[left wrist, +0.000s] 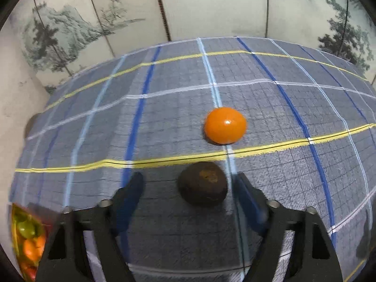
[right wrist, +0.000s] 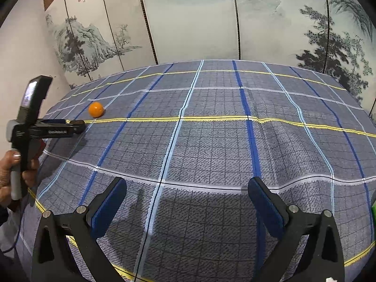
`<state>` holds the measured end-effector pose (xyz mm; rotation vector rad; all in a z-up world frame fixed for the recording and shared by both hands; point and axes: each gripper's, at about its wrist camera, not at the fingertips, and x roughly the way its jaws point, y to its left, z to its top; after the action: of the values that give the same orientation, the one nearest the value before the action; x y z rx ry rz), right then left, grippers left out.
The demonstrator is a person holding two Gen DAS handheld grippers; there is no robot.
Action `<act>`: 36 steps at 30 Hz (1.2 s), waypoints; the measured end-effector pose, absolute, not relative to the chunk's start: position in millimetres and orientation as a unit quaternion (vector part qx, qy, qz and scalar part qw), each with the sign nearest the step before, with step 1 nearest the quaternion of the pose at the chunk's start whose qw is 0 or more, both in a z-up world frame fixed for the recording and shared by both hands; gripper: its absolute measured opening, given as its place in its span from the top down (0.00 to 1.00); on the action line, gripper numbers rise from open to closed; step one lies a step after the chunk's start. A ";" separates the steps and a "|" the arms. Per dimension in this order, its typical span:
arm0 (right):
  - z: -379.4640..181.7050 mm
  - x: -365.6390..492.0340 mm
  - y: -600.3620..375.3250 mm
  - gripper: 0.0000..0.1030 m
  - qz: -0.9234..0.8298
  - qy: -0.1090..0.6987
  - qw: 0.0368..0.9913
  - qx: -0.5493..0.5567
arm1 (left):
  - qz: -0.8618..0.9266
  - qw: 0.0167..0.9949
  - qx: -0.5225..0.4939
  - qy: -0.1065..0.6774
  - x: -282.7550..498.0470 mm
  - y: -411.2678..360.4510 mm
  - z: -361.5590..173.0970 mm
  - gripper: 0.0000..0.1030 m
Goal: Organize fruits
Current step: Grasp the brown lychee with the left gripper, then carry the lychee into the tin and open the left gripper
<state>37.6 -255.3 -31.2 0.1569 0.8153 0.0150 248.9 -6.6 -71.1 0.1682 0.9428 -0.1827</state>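
So far two fruits lie loose on the worktop (left wrist: 293,188): a brown fruit (left wrist: 202,183) between the left gripper's (left wrist: 188,188) unclosed fingers, an orange (left wrist: 225,125) just beyond it. The right gripper (right wrist: 186,199) gapes empty.

My right gripper (right wrist: 186,208) hangs over the counter (right wrist: 211,145), its blue-padded fingers (right wrist: 109,208) spread wide with only checked cloth between them. Far off to my left, an orange (right wrist: 95,109) sits on the cloth just beyond a yellow stripe. My left gripper (right wrist: 76,126) reaches in from the left edge, held in my hand (right wrist: 14,176), its tip low near the cloth just beside the orange; whether it holds anything I cannot tell. A painted folding screen (right wrist: 188,18) stands behind the counter.
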 end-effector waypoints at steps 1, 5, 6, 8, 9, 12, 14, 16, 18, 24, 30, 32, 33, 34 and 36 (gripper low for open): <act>-31.7 38.0 -255.6 0.00 0.004 0.398 0.914 0.077 | -0.099 0.882 0.062 0.457 249.4 -3.8 -70.8 0.61; -32.1 39.1 -255.8 0.00 0.005 0.402 0.912 0.078 | -0.099 0.874 0.023 0.474 243.0 4.6 -65.4 0.61; -32.3 39.4 -255.4 0.00 0.005 0.403 0.912 0.078 | -0.102 0.875 0.015 0.473 233.2 6.6 -60.8 0.61; -32.5 40.5 -256.7 0.00 0.005 0.404 0.911 0.078 | -0.107 0.880 0.012 0.464 213.5 8.5 -51.6 0.61; -32.6 40.8 -256.8 0.00 0.004 0.404 0.911 0.079 | -0.109 0.882 0.012 0.459 202.6 9.6 -46.8 0.61; -33.7 42.3 -257.1 0.00 0.001 0.408 0.910 0.079 | -0.117 0.887 0.008 0.447 166.7 14.2 -29.5 0.61; -34.3 43.3 -256.7 0.00 -0.001 0.410 0.909 0.078 | -0.120 0.890 0.007 0.441 145.3 17.3 -21.8 0.61; -35.3 44.5 -256.1 0.00 -0.003 0.414 0.907 0.076 | -0.124 0.892 0.010 0.435 126.7 19.4 -14.9 0.61; -36.5 46.2 -255.6 0.00 -0.005 0.418 0.905 0.074 | -0.119 0.897 0.023 0.426 107.0 19.1 -7.2 0.61; -40.7 50.5 -254.7 0.00 -0.013 0.432 0.899 0.068 | -0.105 0.905 0.046 0.409 76.7 22.3 6.9 0.61; -45.0 52.9 -251.3 0.00 -0.021 0.445 0.893 0.058 | -0.091 0.909 0.055 0.403 60.0 29.6 14.5 0.61; -46.6 53.9 -250.0 0.00 -0.024 0.451 0.891 0.055 | -0.085 0.911 0.059 0.400 54.3 34.1 16.8 0.61; -47.5 54.0 -250.3 0.00 -0.025 0.453 0.890 0.054 | -0.084 0.911 0.059 0.399 51.8 36.2 17.7 0.61; -48.4 54.7 -249.7 0.00 -0.026 0.456 0.888 0.052 | -0.082 0.912 0.060 0.398 49.2 37.8 18.3 0.61; -50.5 56.1 -248.1 0.00 -0.029 0.461 0.886 0.047 | -0.074 0.913 0.067 0.394 44.2 41.3 18.9 0.61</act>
<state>56.1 -248.1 -50.5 0.0988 0.9588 -0.0594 44.2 41.2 18.9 0.1382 0.8126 -0.1533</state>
